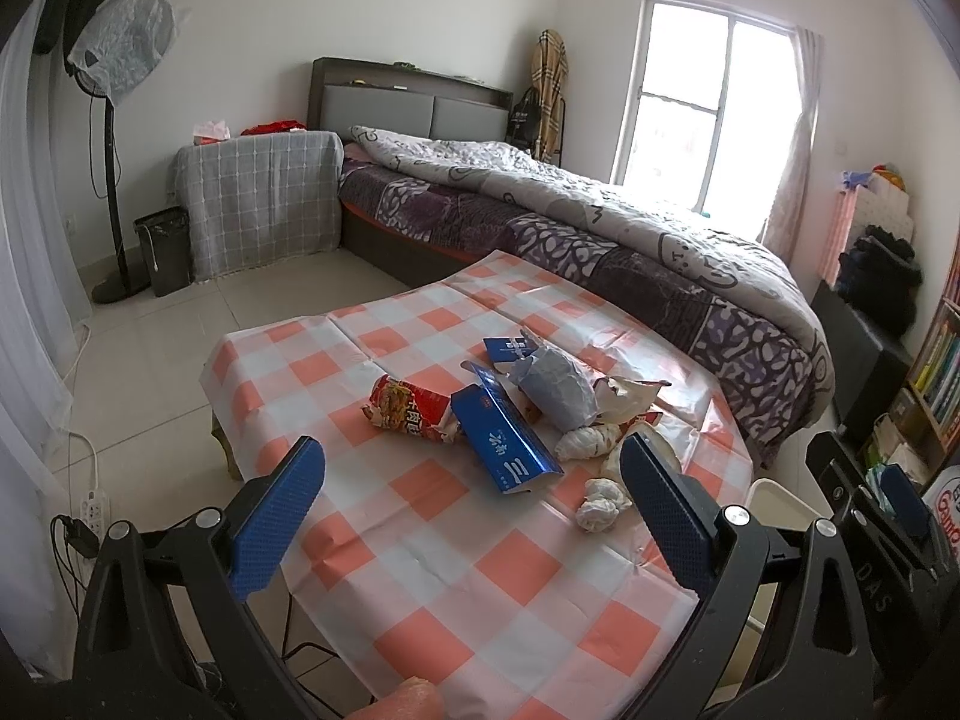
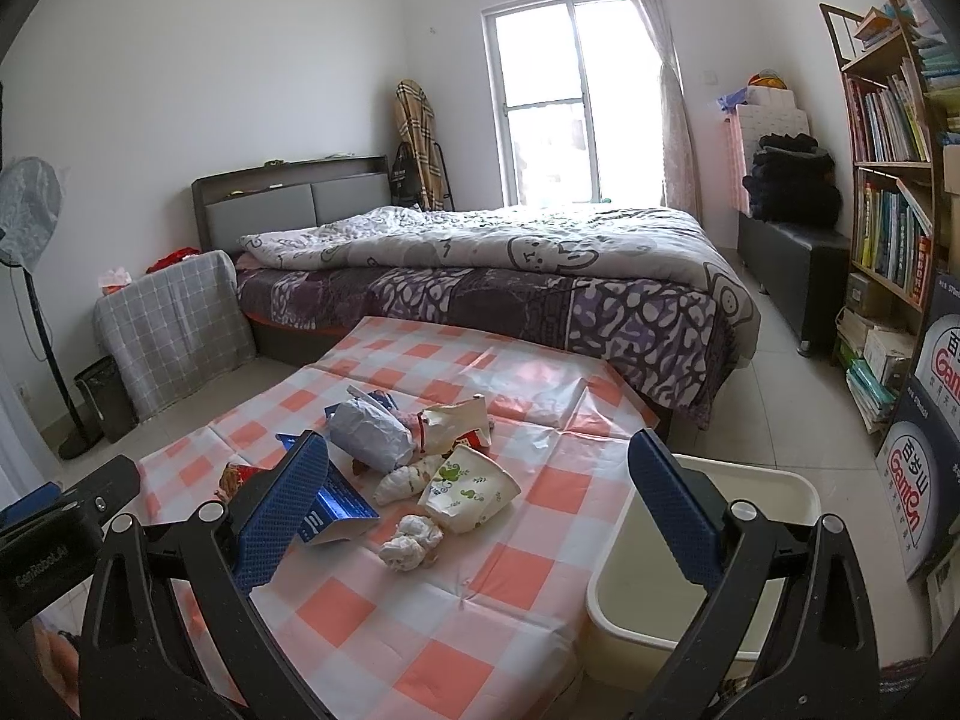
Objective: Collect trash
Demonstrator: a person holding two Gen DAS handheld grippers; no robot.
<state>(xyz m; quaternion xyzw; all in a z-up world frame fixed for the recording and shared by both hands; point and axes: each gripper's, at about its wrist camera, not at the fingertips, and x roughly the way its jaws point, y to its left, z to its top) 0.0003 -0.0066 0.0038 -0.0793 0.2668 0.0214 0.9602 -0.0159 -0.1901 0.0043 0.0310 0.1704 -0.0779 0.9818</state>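
Your left gripper [image 1: 474, 498] hangs above the near part of the table [image 1: 480, 612], jaws spread wide and holding nothing. Your right gripper [image 2: 480, 504] is spread wide too, also holding nothing, over the table's right edge with the bin [image 2: 774, 480] showing behind its right finger.

The trash sits in one loose heap at the middle of the checked cloth. In the left view a red wrapper [image 1: 414, 408] lies on the heap's left side, touching a blue box [image 1: 510, 444] that points toward you. A grey bag [image 1: 558, 390] is just behind the box, with a second blue carton [image 1: 507, 349] behind it. A torn cream wrapper [image 1: 630, 396] lies right of the bag. A white wad [image 1: 588, 441] rests in front of the bag, and a tissue ball [image 1: 603, 504] lies nearest you, just beside your left gripper's right finger.

In the right view a paper cup [image 2: 471, 489] with a green leaf print lies on its side, mouth toward you, touching the wad and close to the tissue ball.

The cream bin stands on the floor against the table's right side; what shows of its inside looks bare. A bed [image 2: 480, 264] runs behind the table
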